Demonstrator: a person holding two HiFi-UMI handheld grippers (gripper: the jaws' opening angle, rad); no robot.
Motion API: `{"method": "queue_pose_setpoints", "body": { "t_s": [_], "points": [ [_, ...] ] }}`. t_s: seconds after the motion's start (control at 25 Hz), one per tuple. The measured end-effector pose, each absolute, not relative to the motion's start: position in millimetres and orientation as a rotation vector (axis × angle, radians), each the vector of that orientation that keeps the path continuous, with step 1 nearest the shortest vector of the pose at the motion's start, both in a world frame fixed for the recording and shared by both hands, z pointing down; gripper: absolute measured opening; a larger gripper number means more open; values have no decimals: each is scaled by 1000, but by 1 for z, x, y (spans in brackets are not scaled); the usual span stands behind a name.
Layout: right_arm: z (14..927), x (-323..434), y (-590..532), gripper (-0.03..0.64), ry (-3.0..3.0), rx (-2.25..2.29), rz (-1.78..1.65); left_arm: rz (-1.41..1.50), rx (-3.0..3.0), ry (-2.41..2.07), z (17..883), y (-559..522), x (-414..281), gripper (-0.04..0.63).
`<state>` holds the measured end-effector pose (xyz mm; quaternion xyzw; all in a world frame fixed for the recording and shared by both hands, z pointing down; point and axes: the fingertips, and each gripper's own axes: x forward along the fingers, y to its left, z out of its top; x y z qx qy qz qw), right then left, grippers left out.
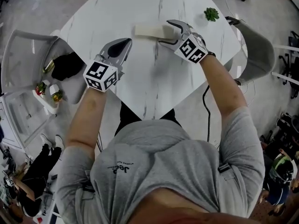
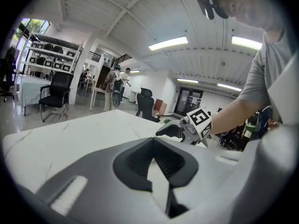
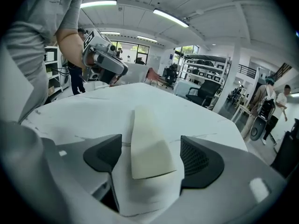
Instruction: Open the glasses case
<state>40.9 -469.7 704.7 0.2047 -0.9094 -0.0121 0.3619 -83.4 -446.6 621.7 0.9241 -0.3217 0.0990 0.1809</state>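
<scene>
- Far left, over the counter (image 1: 154,78): left hand-held gripper (image 1: 126,42), jaws pinched down to a sliver, nothing between them, well apart from the case.
- Probably on standby to steady or pry; no contact with anything yet.
- Centre, far side of the counter: glasses case (image 1: 147,30), cream, lying flat and lengthwise, lid down, no gap showing along any edge in view.
- Right of centre: right hand-held gripper (image 1: 166,31), jaws wide, one on each side of the case's near end (image 3: 147,143), a strip of counter showing on both sides, so around it but not clamped.
- Far right, near the counter corner: small green plant (image 1: 211,14), apart from the action.
- Progress, judged: approach done on the right side only; opening itself not begun.
- Left to do: closing on the case, bringing the left one in, finding the seam, lifting the lid.
- Writing: none visible on the case, no logo or label.
- Marker cubes on both: black-and-white square patterns only, no letters.
- Small dark print on the back of the grey shirt (image 1: 122,168), too small and turned to read.
</scene>
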Motion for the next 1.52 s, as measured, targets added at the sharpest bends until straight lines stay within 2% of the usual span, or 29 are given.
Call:
{"method": "queue_pose_setpoints", "body": {
  "t_s": [0.44,0.56,0.92,1.52],
  "points": [
    [723,39,-478,363,-2340,466,14,295,2602,-890,630,-452,-77,49],
    [717,39,-480,314,-2360,471,23,301,2607,-881,631,-451,-75,49],
    [708,35,-482,300,-2382,423,39,322,2629,-866,631,-449,-71,49],
    [690,34,-485,222,-2415,423,36,326,2645,-855,628,-443,-70,49]
  ]
}}
